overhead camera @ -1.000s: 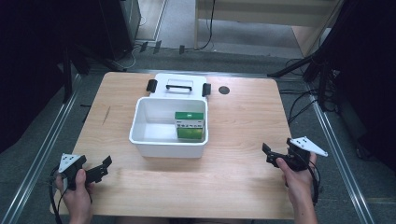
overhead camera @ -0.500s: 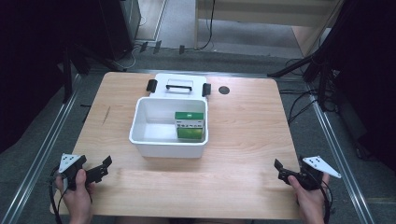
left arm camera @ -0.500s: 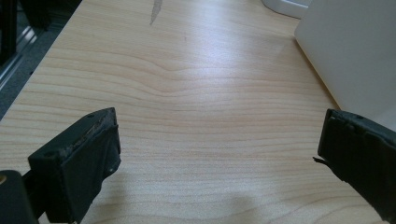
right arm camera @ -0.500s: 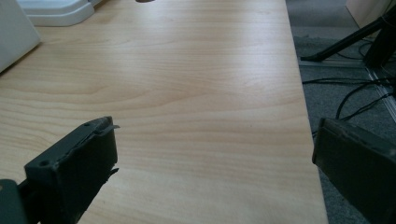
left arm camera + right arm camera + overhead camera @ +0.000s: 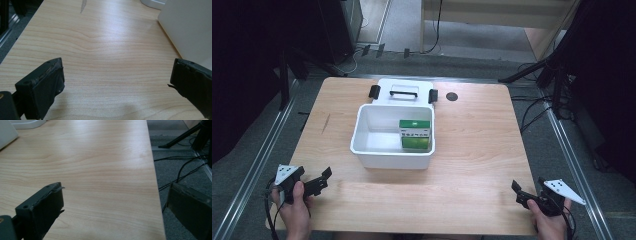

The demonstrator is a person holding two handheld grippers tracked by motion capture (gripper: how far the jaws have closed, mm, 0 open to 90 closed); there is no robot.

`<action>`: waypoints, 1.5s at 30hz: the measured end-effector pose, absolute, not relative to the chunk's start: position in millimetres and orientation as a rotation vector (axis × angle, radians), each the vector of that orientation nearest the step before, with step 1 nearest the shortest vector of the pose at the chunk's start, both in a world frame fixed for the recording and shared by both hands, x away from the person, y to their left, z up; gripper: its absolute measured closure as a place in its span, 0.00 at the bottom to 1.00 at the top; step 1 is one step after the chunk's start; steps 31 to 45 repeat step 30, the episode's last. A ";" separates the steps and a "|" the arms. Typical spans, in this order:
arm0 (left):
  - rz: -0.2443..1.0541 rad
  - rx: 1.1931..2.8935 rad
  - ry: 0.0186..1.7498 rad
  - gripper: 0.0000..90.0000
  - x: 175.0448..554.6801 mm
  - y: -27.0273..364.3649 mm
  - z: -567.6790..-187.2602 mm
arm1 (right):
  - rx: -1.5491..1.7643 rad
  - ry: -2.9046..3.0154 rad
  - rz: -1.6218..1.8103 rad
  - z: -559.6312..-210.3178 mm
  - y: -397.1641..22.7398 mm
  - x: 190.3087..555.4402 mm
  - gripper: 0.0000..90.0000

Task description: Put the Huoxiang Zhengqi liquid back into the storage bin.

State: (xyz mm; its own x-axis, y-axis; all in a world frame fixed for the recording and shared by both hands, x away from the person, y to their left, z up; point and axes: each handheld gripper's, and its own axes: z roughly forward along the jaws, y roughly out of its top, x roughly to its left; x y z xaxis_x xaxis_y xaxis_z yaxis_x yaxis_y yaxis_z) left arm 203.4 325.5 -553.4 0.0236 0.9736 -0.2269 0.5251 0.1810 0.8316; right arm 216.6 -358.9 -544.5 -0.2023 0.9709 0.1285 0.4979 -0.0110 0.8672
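Observation:
A white open bin [image 5: 362,131] stands at the table's centre, and a green and white box [image 5: 415,134] stands upright in its right half. My left gripper [image 5: 323,179] rests near the front left corner, held by a hand, open with nothing between its jaws. In the left gripper view the left gripper [image 5: 116,75] spans bare wood, with the bin's wall [image 5: 190,27] to its right. My right gripper [image 5: 518,192] sits at the front right corner, also open and empty. The right gripper view shows the right gripper [image 5: 115,197] straddling the table's right edge.
The bin's white lid [image 5: 402,92], with a black handle and two black latches, lies flat behind the bin. A small black round hole [image 5: 452,96] marks the table top to the right of the lid. Cables [image 5: 182,170] run over the grey floor past the right edge.
My right gripper has drawn back and to the right, away from the bin, ending at the front right corner. The left gripper has stayed put.

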 end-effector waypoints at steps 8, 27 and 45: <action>0.667 1.449 1.617 0.00 204.7 325.7 -553.8 | 1.535 1.696 1.175 -546.2 -359.4 214.4 0.02; 0.663 1.463 1.620 0.00 205.1 325.5 -553.6 | 1.533 1.716 1.122 -546.4 -355.0 214.8 0.07; 0.663 1.465 1.618 0.00 205.1 325.4 -553.6 | 1.534 1.716 1.124 -546.5 -355.1 215.0 0.07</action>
